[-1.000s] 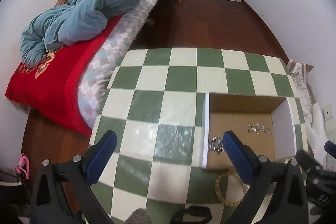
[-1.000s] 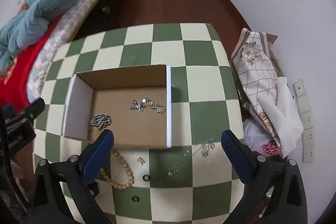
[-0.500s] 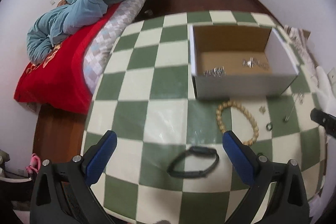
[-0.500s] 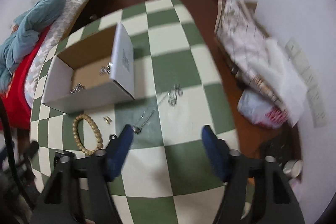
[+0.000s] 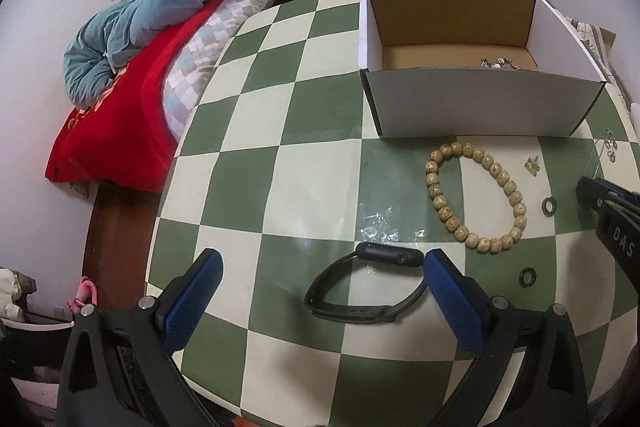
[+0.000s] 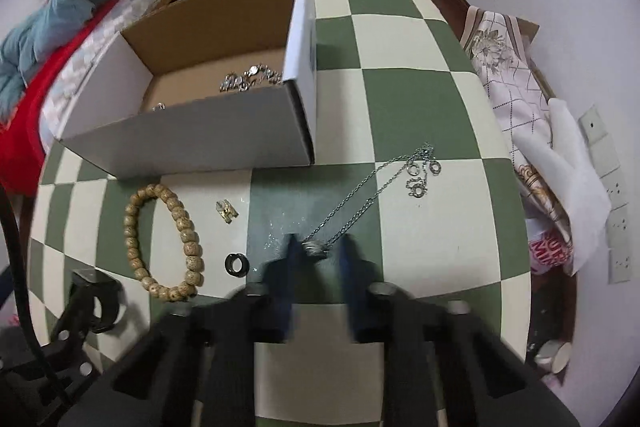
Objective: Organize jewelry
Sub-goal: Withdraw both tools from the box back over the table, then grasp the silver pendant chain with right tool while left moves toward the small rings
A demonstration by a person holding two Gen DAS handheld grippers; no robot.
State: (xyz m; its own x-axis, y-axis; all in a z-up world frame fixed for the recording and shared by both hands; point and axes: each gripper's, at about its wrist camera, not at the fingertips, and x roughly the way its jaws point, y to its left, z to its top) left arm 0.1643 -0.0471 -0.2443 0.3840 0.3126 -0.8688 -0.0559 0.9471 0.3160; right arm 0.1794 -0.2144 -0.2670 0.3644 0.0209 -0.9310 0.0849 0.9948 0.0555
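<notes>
Right gripper [image 6: 319,247] low over the checkered table [image 6: 400,107]; jaws just narrowed around the clasp end of the silver chain necklace [image 6: 360,203], whether pinched unclear, likely bound for the cardboard box [image 6: 200,143]. Left gripper [image 5: 320,283] wide, straddling the black wristband [image 5: 360,287], untouched.

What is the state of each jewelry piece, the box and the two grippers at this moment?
Cardboard box: open, silver pieces inside.
Bead bracelet: flat on the table.
Black wristband: on the table, between the left gripper's open jaws, untouched.
Silver necklace: stretched on the table, its near end between the right jaws.
Left gripper: open.
Right gripper: jaws have just been closing around the necklace's end.
</notes>
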